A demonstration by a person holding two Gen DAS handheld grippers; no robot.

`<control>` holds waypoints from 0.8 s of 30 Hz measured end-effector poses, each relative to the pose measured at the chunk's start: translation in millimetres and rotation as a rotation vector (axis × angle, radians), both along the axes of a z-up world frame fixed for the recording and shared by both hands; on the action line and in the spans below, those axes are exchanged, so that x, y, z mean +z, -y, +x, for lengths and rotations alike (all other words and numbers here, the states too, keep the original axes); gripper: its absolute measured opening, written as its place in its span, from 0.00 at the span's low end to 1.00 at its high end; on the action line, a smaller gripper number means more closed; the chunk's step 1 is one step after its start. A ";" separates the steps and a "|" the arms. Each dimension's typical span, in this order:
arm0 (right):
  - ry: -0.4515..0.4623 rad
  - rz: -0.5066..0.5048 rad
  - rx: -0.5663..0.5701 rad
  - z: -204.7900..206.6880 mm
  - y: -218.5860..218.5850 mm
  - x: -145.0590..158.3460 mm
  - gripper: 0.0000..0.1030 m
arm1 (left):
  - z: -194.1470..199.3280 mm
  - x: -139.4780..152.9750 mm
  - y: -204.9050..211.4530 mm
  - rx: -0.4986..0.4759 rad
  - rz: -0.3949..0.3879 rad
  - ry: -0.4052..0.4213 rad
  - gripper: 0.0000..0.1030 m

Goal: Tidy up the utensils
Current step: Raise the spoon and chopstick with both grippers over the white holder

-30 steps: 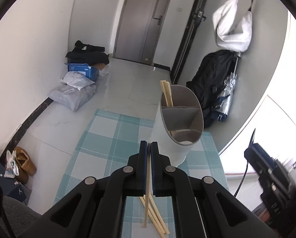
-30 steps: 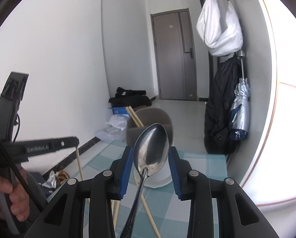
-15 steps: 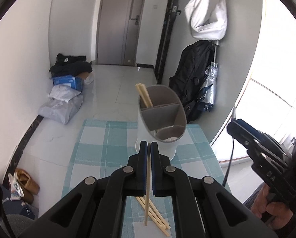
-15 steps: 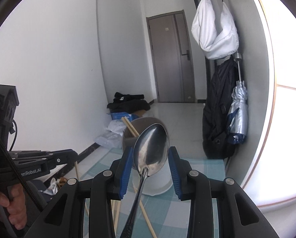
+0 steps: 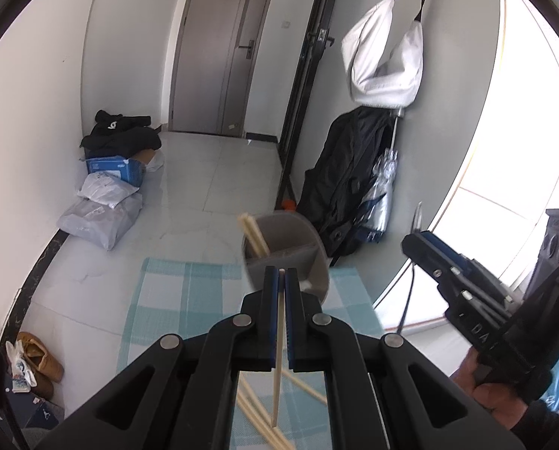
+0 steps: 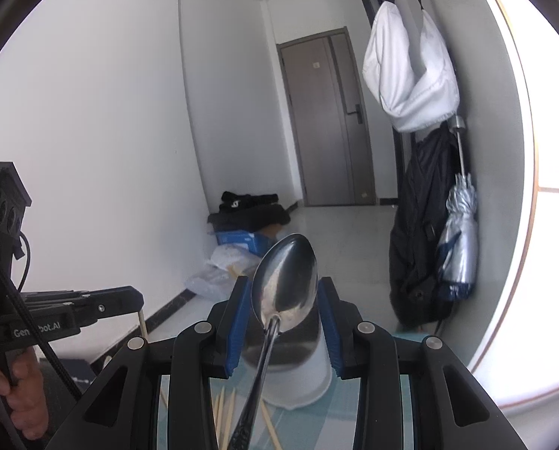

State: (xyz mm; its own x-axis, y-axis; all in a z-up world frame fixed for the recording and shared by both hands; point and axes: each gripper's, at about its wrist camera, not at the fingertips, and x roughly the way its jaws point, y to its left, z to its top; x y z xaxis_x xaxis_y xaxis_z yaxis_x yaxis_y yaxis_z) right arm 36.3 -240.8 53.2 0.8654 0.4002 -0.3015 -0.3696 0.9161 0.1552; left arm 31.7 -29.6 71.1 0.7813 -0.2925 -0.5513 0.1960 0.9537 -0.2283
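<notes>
Since the earlier frame the left gripper [image 5: 280, 277] has closed in on the grey holder [image 5: 285, 249], whose front rim now sits behind its fingertips, while the right gripper [image 6: 283, 302] has lifted so that the holder's opening is lost behind the spoon [image 6: 285, 285]. The left jaws are pressed together on a single chopstick [image 5: 277, 352], held upright, apparently to drop it in beside the chopsticks in the holder [image 5: 254, 234] at 11 o'clock. The right jaws pinch the spoon across its bowl, handle hanging down, seemingly waiting its turn. Loose chopsticks [image 5: 258, 418] lie on the checked cloth [image 5: 189, 292] at 6 o'clock. The holder's near compartments are hidden, and the spoon's handle end is cut off by the frame.
</notes>
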 end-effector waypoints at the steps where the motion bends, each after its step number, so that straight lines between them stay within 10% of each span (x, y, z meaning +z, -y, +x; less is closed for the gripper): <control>1: 0.004 0.003 0.000 2.7 0.2 2.9 0.34 | 2.7 3.7 0.5 -0.002 -0.005 0.002 0.00; 24: 0.125 0.020 -0.021 109.8 -9.2 58.6 0.34 | 90.8 87.0 -9.4 -0.013 -0.144 0.139 0.00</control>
